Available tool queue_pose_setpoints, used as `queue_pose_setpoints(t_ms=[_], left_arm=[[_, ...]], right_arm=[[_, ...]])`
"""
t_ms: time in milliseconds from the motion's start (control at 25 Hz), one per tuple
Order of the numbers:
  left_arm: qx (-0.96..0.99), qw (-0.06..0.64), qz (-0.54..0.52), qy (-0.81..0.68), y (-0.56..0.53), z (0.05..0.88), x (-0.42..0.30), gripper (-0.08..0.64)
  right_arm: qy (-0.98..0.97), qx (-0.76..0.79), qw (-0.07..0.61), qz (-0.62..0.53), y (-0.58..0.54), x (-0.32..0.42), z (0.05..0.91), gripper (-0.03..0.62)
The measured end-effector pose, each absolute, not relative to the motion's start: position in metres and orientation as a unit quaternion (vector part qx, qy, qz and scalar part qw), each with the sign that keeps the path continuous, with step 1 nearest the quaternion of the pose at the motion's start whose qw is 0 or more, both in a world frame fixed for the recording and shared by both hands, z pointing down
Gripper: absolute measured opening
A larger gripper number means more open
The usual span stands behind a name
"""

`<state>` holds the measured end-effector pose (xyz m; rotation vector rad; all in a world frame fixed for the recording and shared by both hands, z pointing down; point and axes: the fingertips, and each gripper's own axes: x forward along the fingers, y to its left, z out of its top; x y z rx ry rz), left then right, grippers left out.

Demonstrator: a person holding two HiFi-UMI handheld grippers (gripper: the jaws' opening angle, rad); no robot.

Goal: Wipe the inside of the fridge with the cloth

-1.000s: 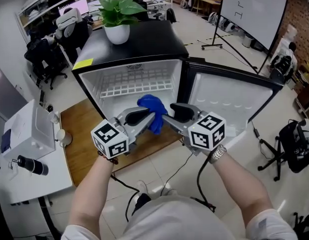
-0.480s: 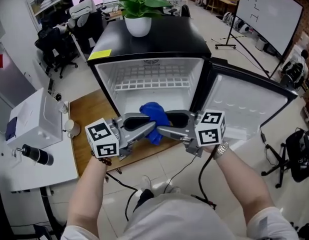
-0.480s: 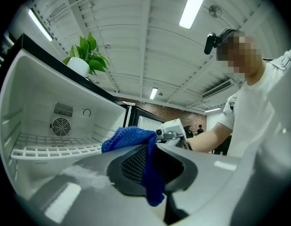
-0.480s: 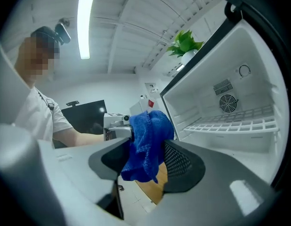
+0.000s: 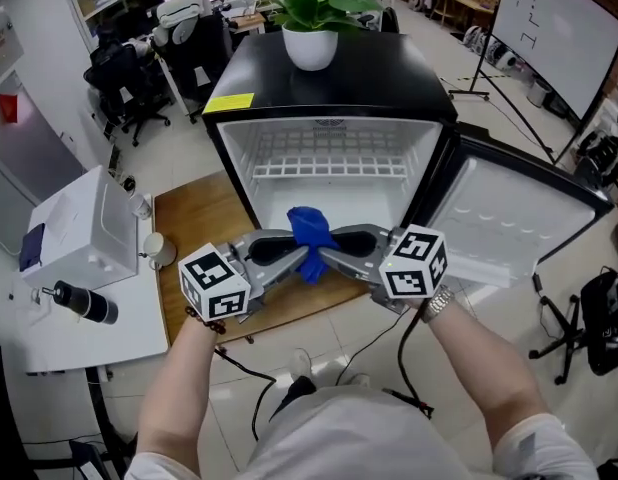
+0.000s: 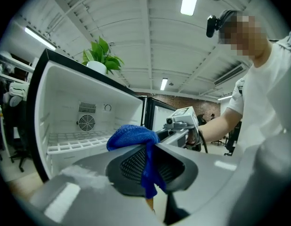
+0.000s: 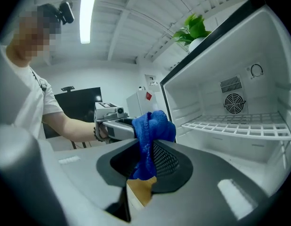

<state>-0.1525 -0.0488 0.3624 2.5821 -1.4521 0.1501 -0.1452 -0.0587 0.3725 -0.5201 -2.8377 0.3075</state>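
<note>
The fridge (image 5: 329, 138) stands in front of you with its door (image 5: 509, 218) swung wide to your right. The whole white cavity is exposed, which is what the wiping needs. Its wire shelf (image 5: 329, 163) crosses the upper part. The space below it looks bare, so I judge that lower part the easier place to start.

The cloth (image 5: 311, 230) hangs bunched just in front of the opening, not yet touching any inner wall. Both tools hold it from opposite sides. Your left tongs (image 5: 301, 256) are clamped shut on one fold. Your right tongs (image 5: 329, 256) have just been closing, and the blue fabric now sits pinched between them. This looks like a handover or a re-grip, to give you a firmer wad for scrubbing.

Around you, a white table (image 5: 49, 353) on your left carries a boxy white machine (image 5: 74, 238) and a dark cylinder (image 5: 84, 303). A potted plant (image 5: 311, 48) sits on the fridge's black top, clear of your path. The shelf and the door's edge are the likeliest snags, along with the cable (image 5: 384, 318) trailing on the floor near your feet.
</note>
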Motion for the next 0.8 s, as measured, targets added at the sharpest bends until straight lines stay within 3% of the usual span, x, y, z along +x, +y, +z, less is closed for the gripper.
queue_pose_setpoints(t_ms=[440, 800], left_arm=[[0.794, 0.127, 0.133, -0.579, -0.042, 0.419, -0.228, 0.154], [0.743, 0.172, 0.156, -0.627, -0.044, 0.46, -0.28, 0.17]], right_arm=[[-0.976, -0.103, 0.185, -0.047, -0.055, -0.205, 0.431, 0.064], [-0.971, -0.035, 0.2, -0.13, -0.069, -0.252, 0.466, 0.064]])
